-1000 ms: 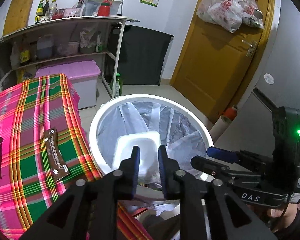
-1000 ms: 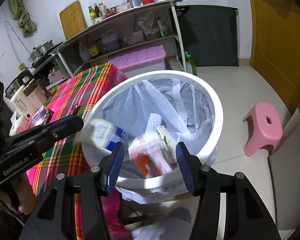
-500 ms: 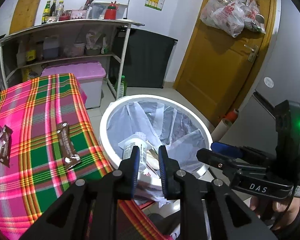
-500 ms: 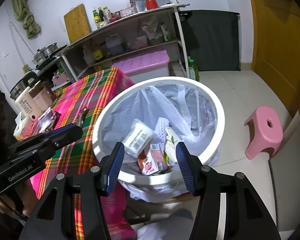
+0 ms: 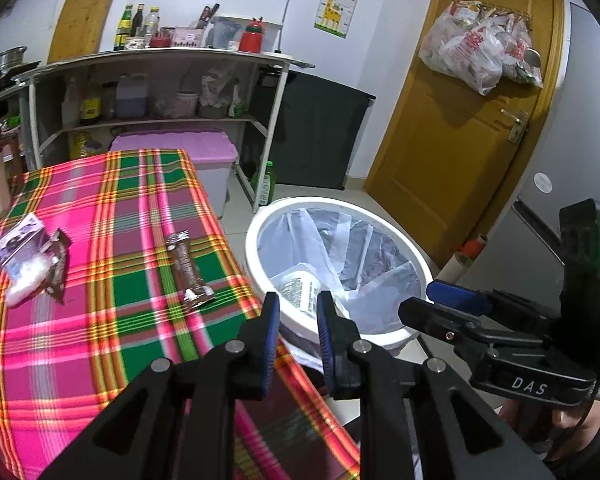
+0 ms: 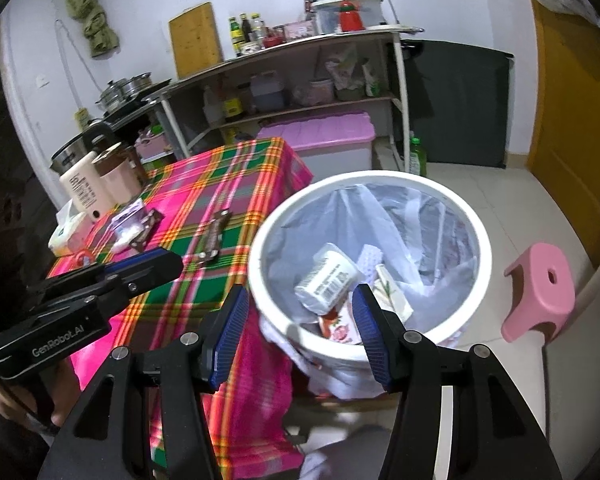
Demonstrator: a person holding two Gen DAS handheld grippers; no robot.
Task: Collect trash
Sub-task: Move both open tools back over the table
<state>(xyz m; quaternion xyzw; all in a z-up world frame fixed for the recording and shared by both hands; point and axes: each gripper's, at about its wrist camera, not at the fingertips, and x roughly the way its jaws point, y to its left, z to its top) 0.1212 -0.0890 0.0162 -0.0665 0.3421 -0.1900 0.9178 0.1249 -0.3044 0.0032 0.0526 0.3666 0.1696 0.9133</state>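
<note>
Plaid tablecloth [image 5: 100, 280] fills more view; left claw [image 5: 294, 320] seemingly retreated.

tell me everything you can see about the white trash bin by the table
The trash bin is round and white, plastic by its look, standing upright on the tiled floor against the table's plaid cloth. A thin pale bag lines it and folds over the rim. Inside lie a white labelled tub and some packets. Neither claw touches it.

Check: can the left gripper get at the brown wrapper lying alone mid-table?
Probably yes. The left gripper is empty, jaws slightly apart, and the wrapper lies flat on the cloth just ahead-left, nothing between. Jaws likely need widening.
</note>
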